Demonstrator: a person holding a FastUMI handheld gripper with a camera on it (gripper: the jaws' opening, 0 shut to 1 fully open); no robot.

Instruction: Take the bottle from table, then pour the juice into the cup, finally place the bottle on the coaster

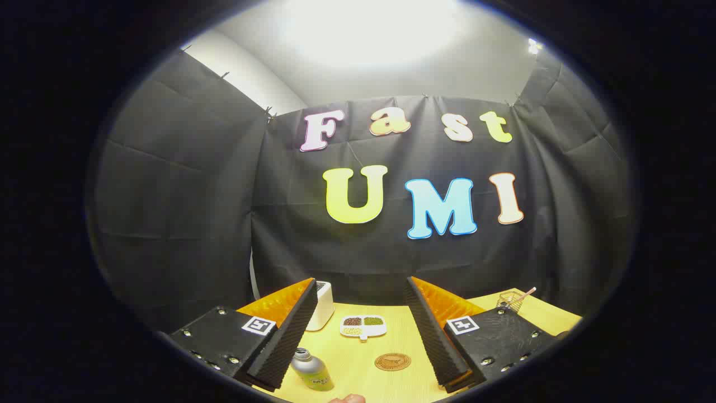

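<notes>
Claw (363, 336) is wide open w/ nothing between its fingers, held above the yellow counter (358, 358). Bottle (311, 369) stands on the counter just beside the left finger's tip, apart from the round coaster (392, 361), which lies to the bottle's right. Beyond the coaster sits a small divided tray (363, 327); a white box (322, 305) is beside that tray.

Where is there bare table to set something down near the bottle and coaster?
Bare table lies between the bottle and the coaster, inside the open hand-held gripper. A narrower strip runs between the coaster and the divided dish. It is tighter at the back, where the white box stands beside the dish, and around the wire basket.
</notes>
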